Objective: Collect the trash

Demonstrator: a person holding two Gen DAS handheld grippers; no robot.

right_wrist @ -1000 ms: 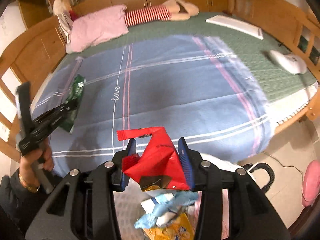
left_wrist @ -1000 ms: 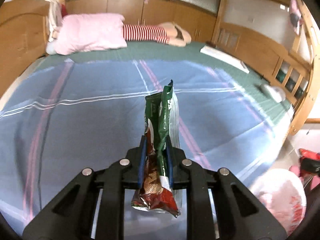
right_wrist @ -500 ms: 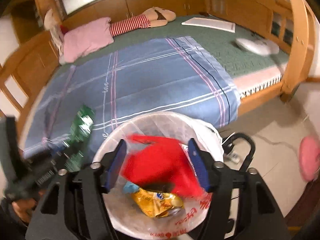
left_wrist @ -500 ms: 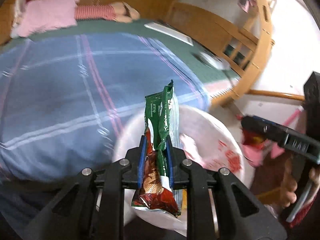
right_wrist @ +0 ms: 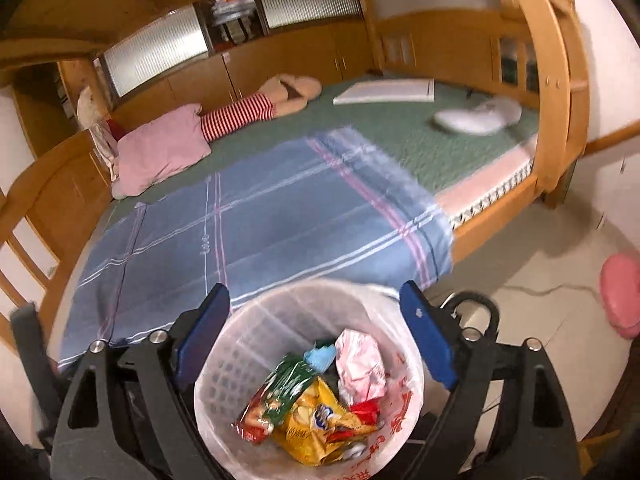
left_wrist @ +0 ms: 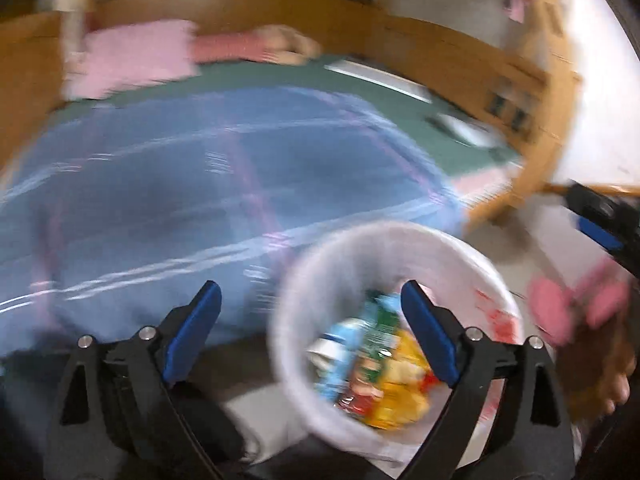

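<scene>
A white trash basket (right_wrist: 240, 344) lined with a plastic bag stands on the floor by the bed. It holds a green and red snack wrapper (right_wrist: 280, 392), a yellow bag (right_wrist: 316, 416), a red wrapper (right_wrist: 366, 406) and pink crumpled plastic (right_wrist: 360, 364). My right gripper (right_wrist: 314, 300) is open and empty just above the basket. My left gripper (left_wrist: 310, 298) is open and empty; the basket (left_wrist: 320, 256) lies below and right of it in a blurred view.
A wooden-framed bed with a blue plaid blanket (right_wrist: 260, 216) and green cover fills the far side. On it are a pink pillow (right_wrist: 160, 152), a striped doll, a white board and a white device. A pink slipper (right_wrist: 620, 292) lies on the floor at right.
Both grippers opened and dropped their wrappers into the basket: the left one let go of the green wrapper, the right one of the red wrapper. Both now hang empty over the basket.
</scene>
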